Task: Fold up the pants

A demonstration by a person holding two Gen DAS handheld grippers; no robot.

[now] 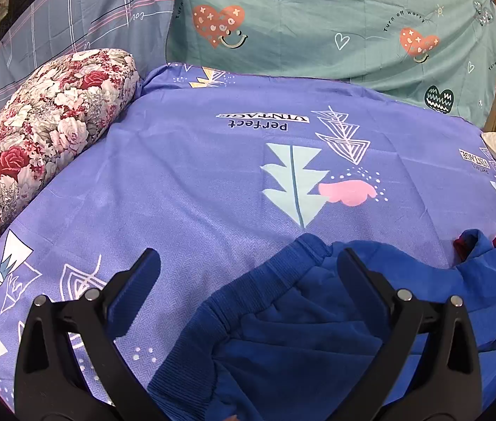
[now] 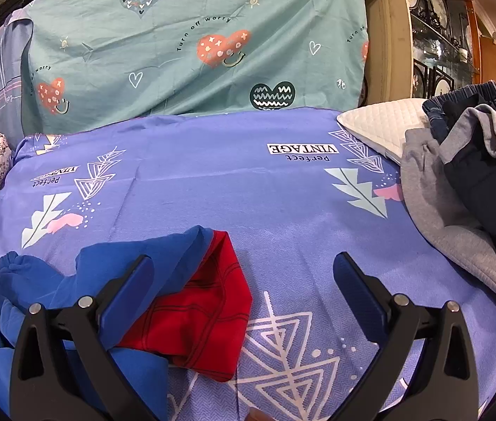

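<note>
Blue pants (image 1: pixel 300 319) with a ribbed elastic waistband lie bunched on the purple patterned sheet (image 1: pixel 195 182). My left gripper (image 1: pixel 248 273) is open just above the waistband, holding nothing. In the right wrist view the same blue pants (image 2: pixel 54 280) lie at lower left with a red panel (image 2: pixel 198 312) showing. My right gripper (image 2: pixel 244 270) is open above the red panel and the sheet (image 2: pixel 248 182), empty.
A floral bolster (image 1: pixel 37 147) lies at the left edge. A white quilted pillow (image 2: pixel 377 126) and a pile of grey and dark clothes (image 2: pixel 465 175) sit at the right. A teal heart-print cloth (image 2: pixel 195 45) hangs behind; wooden shelves (image 2: pixel 434 35) stand at far right.
</note>
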